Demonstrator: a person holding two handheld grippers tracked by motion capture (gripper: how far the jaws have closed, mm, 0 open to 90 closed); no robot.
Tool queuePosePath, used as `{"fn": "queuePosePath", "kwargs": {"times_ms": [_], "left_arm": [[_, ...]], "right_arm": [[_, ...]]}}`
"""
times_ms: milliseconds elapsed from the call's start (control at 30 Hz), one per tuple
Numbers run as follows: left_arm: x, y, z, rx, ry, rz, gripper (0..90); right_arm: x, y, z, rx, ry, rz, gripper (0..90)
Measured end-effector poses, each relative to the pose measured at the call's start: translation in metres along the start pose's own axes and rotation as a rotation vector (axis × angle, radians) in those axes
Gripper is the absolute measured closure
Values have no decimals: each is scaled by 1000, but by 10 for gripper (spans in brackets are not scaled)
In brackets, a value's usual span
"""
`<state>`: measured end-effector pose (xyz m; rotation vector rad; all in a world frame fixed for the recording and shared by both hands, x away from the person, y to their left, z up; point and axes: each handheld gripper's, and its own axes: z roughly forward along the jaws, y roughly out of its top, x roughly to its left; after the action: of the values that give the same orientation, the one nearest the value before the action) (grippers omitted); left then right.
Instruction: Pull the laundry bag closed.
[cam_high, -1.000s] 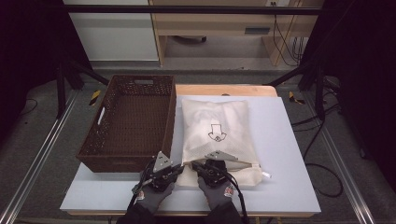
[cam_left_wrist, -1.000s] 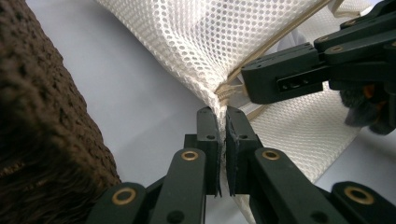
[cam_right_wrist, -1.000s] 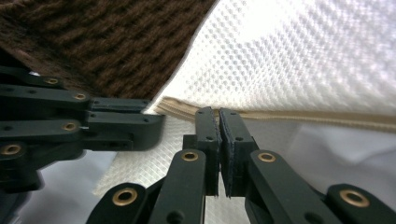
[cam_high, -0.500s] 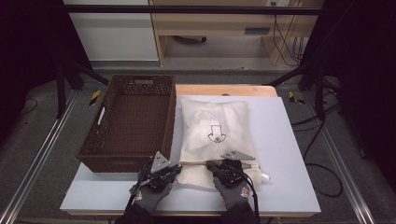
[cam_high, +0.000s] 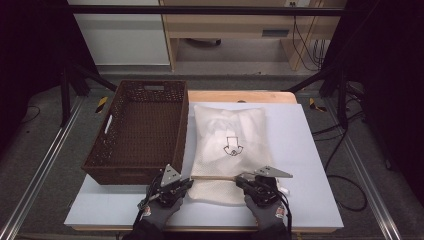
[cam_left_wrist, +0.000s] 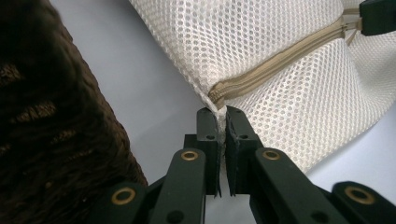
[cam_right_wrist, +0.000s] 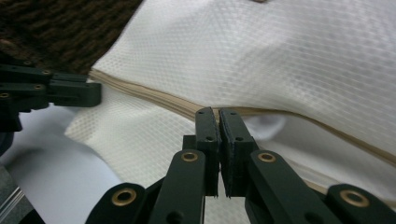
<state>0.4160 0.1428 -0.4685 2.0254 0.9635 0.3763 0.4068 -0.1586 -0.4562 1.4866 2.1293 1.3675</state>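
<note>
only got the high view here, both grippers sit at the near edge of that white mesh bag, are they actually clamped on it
Observer: Yes for the left gripper: its view has the jaws shut on the corner of the mesh bag, right where the zipper ends.
Operator: and the right one
Observer: The right gripper is shut at the zipper line farther along; what its pads pinch is hidden.
Operator: is the zipper open yet
Observer: Closed near the left jaws; in the right gripper view the mesh gapes beyond the right jaws.
</note>
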Motion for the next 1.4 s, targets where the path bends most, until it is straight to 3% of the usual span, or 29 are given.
{"fn": "queuePosePath", "kwargs": {"times_ms": [100, 333, 767, 867, 1133, 1233, 1400], "left_arm": [[0, -1, 1, 2, -1, 2, 846], [0, -2, 1, 3, 3, 3, 846], [0, -2, 0, 1, 1, 4, 845], [2, -2, 0, 0, -1, -3, 845], [3, -3, 0, 4, 0, -3, 844], [2, -3, 0, 2, -4, -1, 843], [3, -3, 0, -8, -17, 9, 829]], "right_arm": [[-9, -1, -6, -6, 3, 15, 873], [-25, -1, -16, -5, -45, 18, 873], [-54, -2, -35, -18, -84, 78, 873], [-56, -2, -36, -7, -126, 58, 873], [-77, -6, -46, -12, -185, 96, 872], [-83, -7, -50, -12, -186, 107, 871], [-82, -7, -46, 10, -208, 66, 864]]}}
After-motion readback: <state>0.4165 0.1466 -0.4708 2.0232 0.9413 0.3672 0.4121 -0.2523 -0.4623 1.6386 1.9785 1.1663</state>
